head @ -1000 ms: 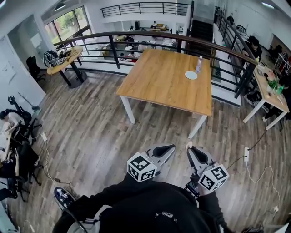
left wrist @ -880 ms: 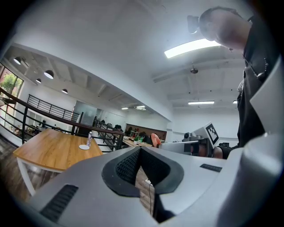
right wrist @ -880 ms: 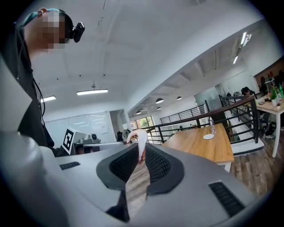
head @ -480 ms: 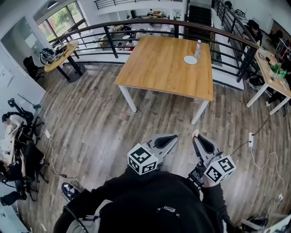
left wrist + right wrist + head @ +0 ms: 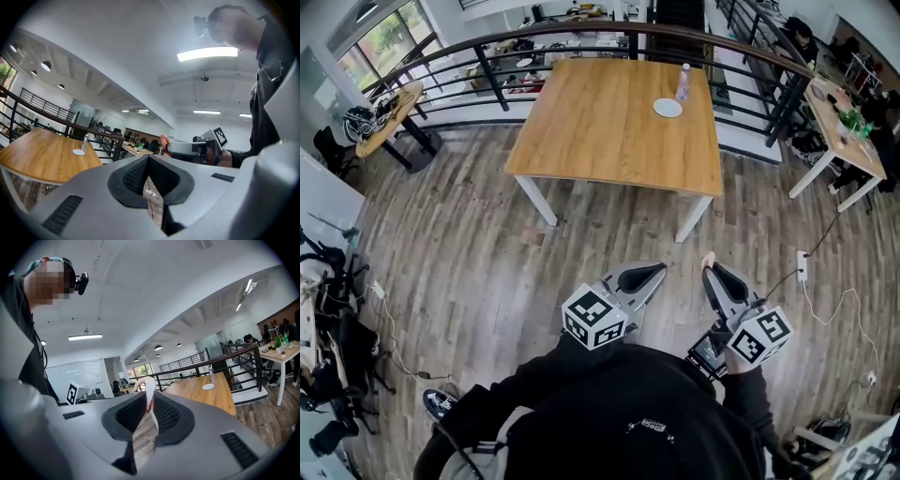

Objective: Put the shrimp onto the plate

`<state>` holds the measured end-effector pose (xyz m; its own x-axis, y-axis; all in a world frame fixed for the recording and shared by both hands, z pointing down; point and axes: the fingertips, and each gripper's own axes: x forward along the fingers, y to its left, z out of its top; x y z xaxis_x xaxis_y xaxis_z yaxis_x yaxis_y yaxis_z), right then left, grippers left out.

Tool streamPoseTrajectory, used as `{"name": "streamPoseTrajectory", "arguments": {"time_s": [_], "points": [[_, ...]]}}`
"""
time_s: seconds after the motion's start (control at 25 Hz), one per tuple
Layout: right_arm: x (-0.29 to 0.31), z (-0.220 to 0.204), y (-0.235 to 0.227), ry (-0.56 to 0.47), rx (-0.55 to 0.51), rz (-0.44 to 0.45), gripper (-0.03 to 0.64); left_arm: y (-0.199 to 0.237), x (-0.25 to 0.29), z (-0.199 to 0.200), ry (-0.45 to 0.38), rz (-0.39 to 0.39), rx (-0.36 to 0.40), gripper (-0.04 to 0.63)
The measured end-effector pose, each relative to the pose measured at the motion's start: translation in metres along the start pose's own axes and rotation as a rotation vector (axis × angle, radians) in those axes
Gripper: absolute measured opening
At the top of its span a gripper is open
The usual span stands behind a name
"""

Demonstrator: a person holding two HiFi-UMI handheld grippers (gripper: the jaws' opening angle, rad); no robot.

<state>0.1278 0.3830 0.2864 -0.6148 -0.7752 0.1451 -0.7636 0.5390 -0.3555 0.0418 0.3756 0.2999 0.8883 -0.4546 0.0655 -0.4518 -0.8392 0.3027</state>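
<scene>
Broadly, wood floor (image 5: 487, 253) all round, with desk (image 5: 609, 131) standing far off. Nearer, held out about level over the floor: left gripper (image 5: 661, 267), jaws pressed together on nothing, and right gripper (image 5: 709, 269) just beside it to the right, jaws pinching the shrimp at their very tips. Far right on the desk, small white plate (image 5: 667, 108), seemingly bare, with bottle (image 5: 682, 80) just beyond it. Smallest of all, shrimp (image 5: 149, 391): pale, curved, reddish where the pads bite, sticking up past the jaw tips, well apart from the plate. Probably light, soft and a bit slick, so apt to slide out of a loose pinch or get crushed by a hard one. Best taken across the thick middle of the body rather than a thin end, with gentle pressure. Judged as carried toward the desk, not yet set down.
</scene>
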Motion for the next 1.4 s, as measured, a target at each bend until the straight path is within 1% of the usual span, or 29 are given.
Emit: {"name": "streamPoseTrajectory", "arguments": {"time_s": [0.16,0.32,0.48,0.56,0.72,0.84,0.92,1.08,1.28,1.4], "points": [[0.025,0.006,-0.013,0.000,-0.005,-0.013,0.060,0.028,0.010,0.003,0.003,0.001,0.000,0.003],[0.061,0.008,-0.026,0.017,0.011,-0.007,0.060,0.067,0.018,0.012,0.007,0.009,-0.007,0.003],[0.102,0.027,-0.031,0.006,0.006,-0.017,0.060,0.112,0.017,0.031,0.001,0.015,-0.017,0.003],[0.119,0.040,-0.036,-0.001,0.001,-0.032,0.060,0.132,0.020,0.041,0.003,0.006,-0.020,0.003],[0.145,0.063,-0.059,-0.016,-0.001,-0.078,0.060,0.167,0.034,0.065,-0.011,-0.025,0.002,0.003],[0.164,0.065,-0.070,-0.023,0.038,-0.104,0.060,0.192,0.036,0.066,0.002,-0.040,-0.015,0.003],[0.183,0.069,-0.070,-0.031,0.050,-0.107,0.060,0.210,0.034,0.070,0.005,-0.048,-0.023,0.003],[0.217,0.083,-0.067,-0.033,0.027,-0.103,0.060,0.240,0.031,0.085,-0.008,-0.059,-0.008,0.003],[0.246,0.085,-0.069,0.000,0.016,-0.090,0.060,0.279,0.025,0.090,-0.009,-0.026,-0.039,0.003],[0.258,0.079,-0.068,0.009,0.029,-0.082,0.059,0.293,0.018,0.082,0.008,-0.005,-0.053,0.003]]}}
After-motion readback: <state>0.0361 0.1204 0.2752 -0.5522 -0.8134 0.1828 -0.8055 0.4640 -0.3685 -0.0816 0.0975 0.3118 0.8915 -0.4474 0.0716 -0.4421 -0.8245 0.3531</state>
